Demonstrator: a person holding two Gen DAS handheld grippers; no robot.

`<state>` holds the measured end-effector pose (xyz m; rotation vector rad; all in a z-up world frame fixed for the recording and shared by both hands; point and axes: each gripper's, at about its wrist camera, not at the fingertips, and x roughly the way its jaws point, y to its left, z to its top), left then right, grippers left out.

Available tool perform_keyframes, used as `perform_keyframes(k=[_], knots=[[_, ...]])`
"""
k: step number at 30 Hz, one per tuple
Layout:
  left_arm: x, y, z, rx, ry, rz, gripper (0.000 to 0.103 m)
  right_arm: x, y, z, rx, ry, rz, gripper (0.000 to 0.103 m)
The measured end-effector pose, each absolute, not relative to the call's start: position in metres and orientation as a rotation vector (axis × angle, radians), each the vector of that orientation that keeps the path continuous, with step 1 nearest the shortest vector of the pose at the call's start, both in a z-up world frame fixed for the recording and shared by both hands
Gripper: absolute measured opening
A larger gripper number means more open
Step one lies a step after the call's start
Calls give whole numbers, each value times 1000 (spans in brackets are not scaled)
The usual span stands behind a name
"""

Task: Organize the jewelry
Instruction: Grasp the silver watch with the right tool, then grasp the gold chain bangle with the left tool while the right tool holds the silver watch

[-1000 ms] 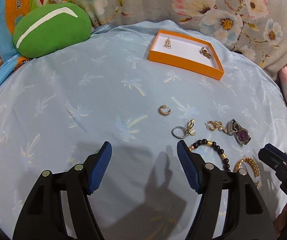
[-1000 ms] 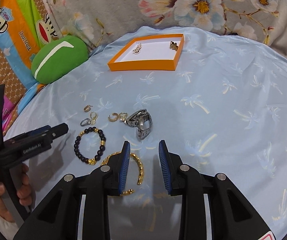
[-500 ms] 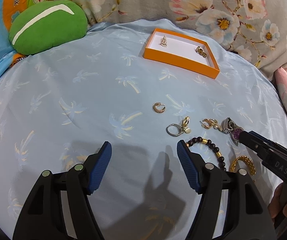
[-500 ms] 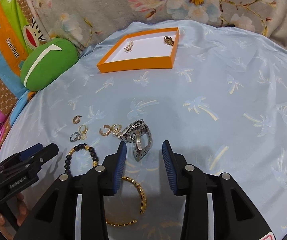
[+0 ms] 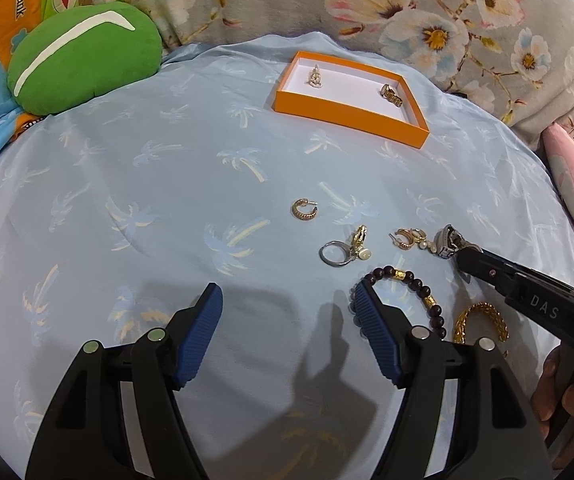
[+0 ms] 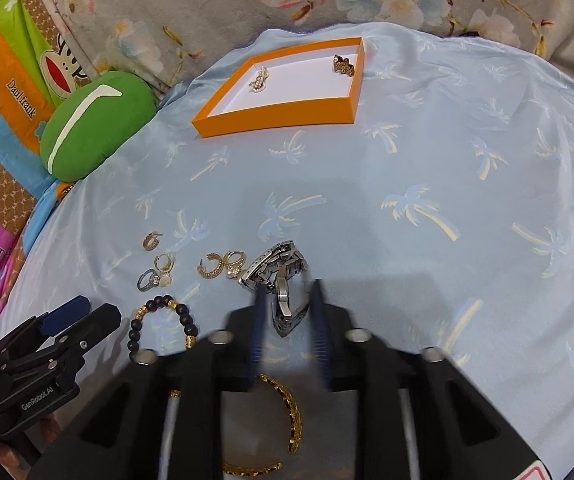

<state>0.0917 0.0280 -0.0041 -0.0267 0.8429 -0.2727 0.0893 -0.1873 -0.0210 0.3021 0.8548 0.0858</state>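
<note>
A silver link-band wristwatch (image 6: 283,280), folded on its side, is seen between the closing blue pads of the right gripper (image 6: 287,320). The left gripper (image 5: 287,336) is held open over bare blue palm-print bedsheet (image 5: 127,200), with a dark beaded bracelet (image 5: 403,284) just right of it.

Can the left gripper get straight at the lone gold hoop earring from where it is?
Probably yes: the left gripper is open, and only bare blue cloth lies between it and the hoop earring.

Left gripper (image 5: 287,332) fingers spread wide, right gripper (image 6: 287,320) fingers pinched together, both angled downward
</note>
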Motion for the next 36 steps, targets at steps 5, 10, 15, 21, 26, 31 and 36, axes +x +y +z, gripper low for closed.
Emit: perform_keyframes(k=[5, 10, 15, 21, 26, 31, 36], knots=[[89, 27, -4, -17, 840, -281, 72, 84, -190, -19, 305, 837, 64, 8], [82, 20, -3, -1, 839, -311, 73, 65, -200, -14, 300, 799, 23, 8], [63, 3, -2, 0, 845, -374, 73, 45, -213, -13, 309, 788, -7, 8], [40, -28, -4, -1, 880, -478, 73, 26, -229, -15, 321, 791, -46, 8], [35, -54, -6, 15, 891, -501, 73, 17, -242, -17, 339, 789, -63, 8], [33, -78, -7, 74, 888, -501, 73, 11, -248, -16, 347, 784, -71, 8], [39, -95, -8, 105, 885, -462, 73, 9, -252, -17, 357, 785, -64, 8]])
